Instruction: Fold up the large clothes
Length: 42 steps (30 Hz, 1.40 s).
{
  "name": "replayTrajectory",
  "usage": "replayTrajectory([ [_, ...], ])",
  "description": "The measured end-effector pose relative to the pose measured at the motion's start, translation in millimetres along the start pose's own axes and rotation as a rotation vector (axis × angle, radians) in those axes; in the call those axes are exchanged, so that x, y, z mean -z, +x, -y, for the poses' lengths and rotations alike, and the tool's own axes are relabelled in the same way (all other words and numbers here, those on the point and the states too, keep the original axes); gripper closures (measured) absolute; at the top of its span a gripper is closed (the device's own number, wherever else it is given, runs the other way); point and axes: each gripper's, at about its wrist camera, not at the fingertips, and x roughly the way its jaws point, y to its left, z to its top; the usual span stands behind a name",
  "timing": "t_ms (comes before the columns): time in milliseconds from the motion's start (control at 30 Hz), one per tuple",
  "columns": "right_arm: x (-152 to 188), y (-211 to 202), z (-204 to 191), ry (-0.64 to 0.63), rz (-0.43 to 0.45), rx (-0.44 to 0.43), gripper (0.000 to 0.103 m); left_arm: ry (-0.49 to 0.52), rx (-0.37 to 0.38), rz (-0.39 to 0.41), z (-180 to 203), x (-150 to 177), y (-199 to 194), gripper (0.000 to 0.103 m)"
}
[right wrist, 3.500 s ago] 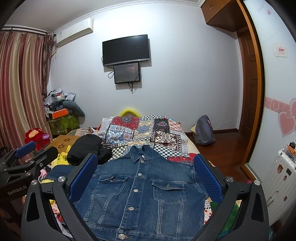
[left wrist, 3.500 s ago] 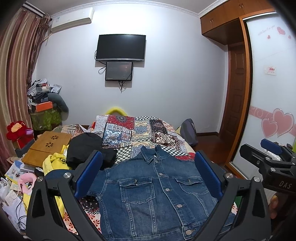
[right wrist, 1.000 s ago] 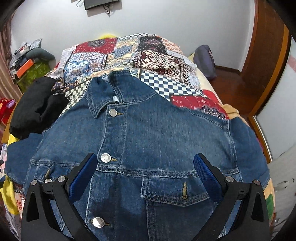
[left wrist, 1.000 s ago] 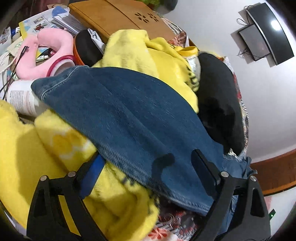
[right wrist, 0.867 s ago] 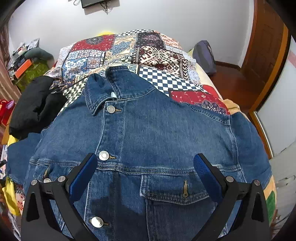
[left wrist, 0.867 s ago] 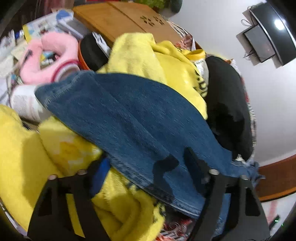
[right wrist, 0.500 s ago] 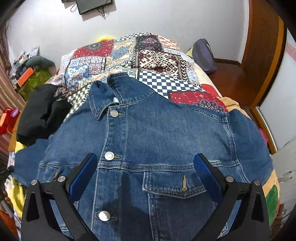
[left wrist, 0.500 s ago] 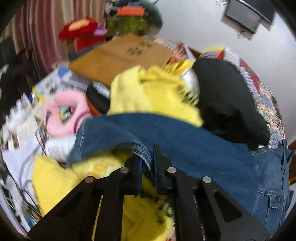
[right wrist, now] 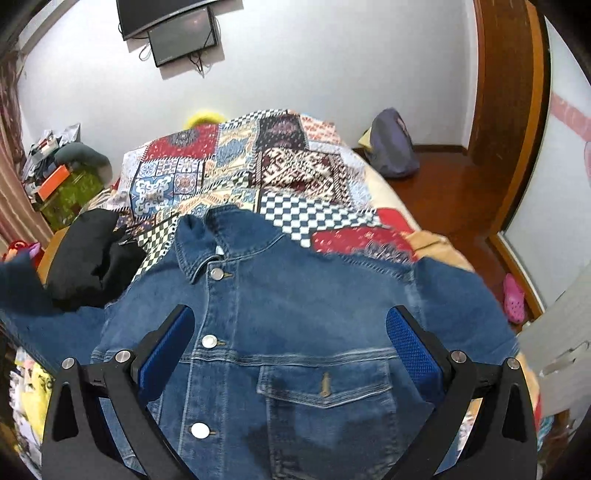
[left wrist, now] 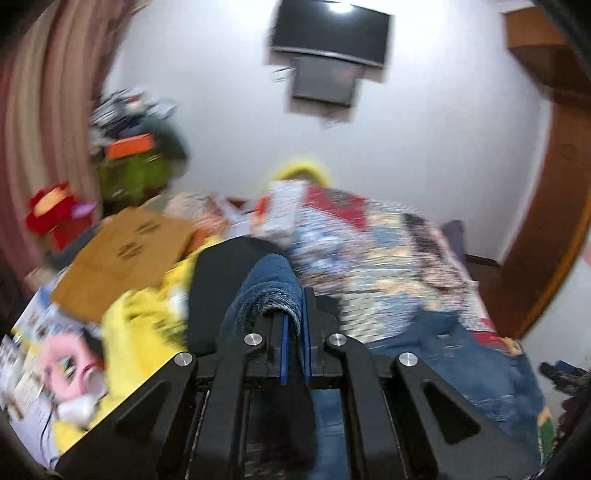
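Denim jacket [right wrist: 295, 332] lies front-up, buttoned, spread on the patchwork bed [right wrist: 240, 166] — collar at the far end. Left claw [left wrist: 293, 343] clamped together on the end of the jacket's left sleeve [left wrist: 271, 291], the denim bunched over its tips and raised off the yellow garment [left wrist: 140, 321] at near left. Right claw [right wrist: 288, 343] apart, empty, hovering over the chest. No fold made yet — this sleeve, the right sleeve and the body folds all remain, by my read.

It was a home bedroom. A patchwork-covered bed [right wrist: 280, 173], a wall-mounted television [left wrist: 330, 31] and striped curtains [left wrist: 44, 110] showed it.
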Motion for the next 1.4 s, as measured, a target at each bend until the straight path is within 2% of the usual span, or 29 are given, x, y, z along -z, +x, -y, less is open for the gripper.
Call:
replayTrajectory([
  [167, 3.4, -5.6, 14.6, -0.004, 0.006, -0.006, 0.000, 0.122, 0.127, -0.040, 94.6, 4.3, 21.3, 0.098],
  [400, 15.1, -4.9, 36.7, -0.015, -0.020, 0.018, 0.000, 0.293, 0.234, -0.220, 198.6, 66.3, 63.0, 0.098],
  [533, 22.3, -3.9, 46.8, -0.015, -0.041, 0.018, 0.000, 0.359, 0.285, -0.390, 235.6, 112.5, 88.7, 0.098],
  [700, 31.8, -1.8, 50.6, -0.036, -0.066, 0.018, 0.000, 0.384, 0.310, -0.524, 257.0, 149.1, 102.0, 0.098],
  [767, 34.5, -1.8, 49.2, -0.049, -0.074, 0.017, 0.000, 0.389, 0.319, -0.565, 260.4, 156.3, 104.5, 0.096],
  [833, 36.2, -2.0, 46.7, -0.067, -0.079, 0.015, 0.000, 0.400, 0.322, -0.599, 259.9, 161.7, 103.0, 0.086],
  [867, 36.6, -2.3, 45.5, -0.073, -0.080, 0.015, 0.000, 0.405, 0.327, -0.604, 259.9, 162.7, 102.0, 0.084],
  [933, 36.9, -3.0, 41.4, -0.095, -0.081, 0.015, 0.000, 0.414, 0.334, -0.605, 258.1, 161.1, 97.2, 0.066],
  [1033, 35.6, -5.5, 35.3, -0.122, -0.075, 0.013, 0.000, 0.407, 0.335, -0.589, 253.2, 153.1, 83.0, 0.046],
  [1200, 30.0, -12.0, 16.5, -0.167, -0.047, 0.001, 0.000, 0.383, 0.300, -0.480, 229.7, 122.1, 56.4, 0.039],
  [1400, 21.8, -15.6, -17.5, -0.230, -0.021, -0.036, 0.000, 0.350, 0.220, -0.361, 179.6, 84.4, 35.9, 0.034],
])
